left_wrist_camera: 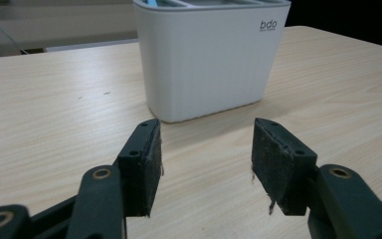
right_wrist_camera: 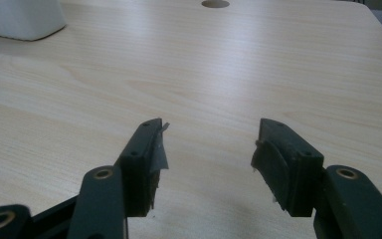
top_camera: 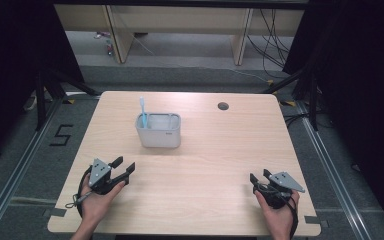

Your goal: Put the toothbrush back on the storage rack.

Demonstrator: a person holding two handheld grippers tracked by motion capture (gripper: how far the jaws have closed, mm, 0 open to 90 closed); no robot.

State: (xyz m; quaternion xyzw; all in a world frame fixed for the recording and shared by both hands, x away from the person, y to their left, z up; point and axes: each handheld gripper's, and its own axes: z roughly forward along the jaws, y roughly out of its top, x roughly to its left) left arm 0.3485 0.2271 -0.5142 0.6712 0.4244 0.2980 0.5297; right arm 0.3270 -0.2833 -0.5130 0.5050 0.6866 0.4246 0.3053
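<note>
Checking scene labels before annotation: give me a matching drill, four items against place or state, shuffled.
Items:
1. white holder
2. blue toothbrush
3. left gripper
4. round hole

Descriptions:
A. open, pointed at the holder, nothing between its jaws
B. in the tabletop, far right of centre
C. stands upright in the holder's left end
D. on the table, far of centre, with "bdo" printed on its side

Pairs: 1-D, 2-C, 3-A, 4-B

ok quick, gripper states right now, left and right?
Left gripper: open, holding nothing, pointed at the white holder.
Right gripper: open, holding nothing, over bare table.
</note>
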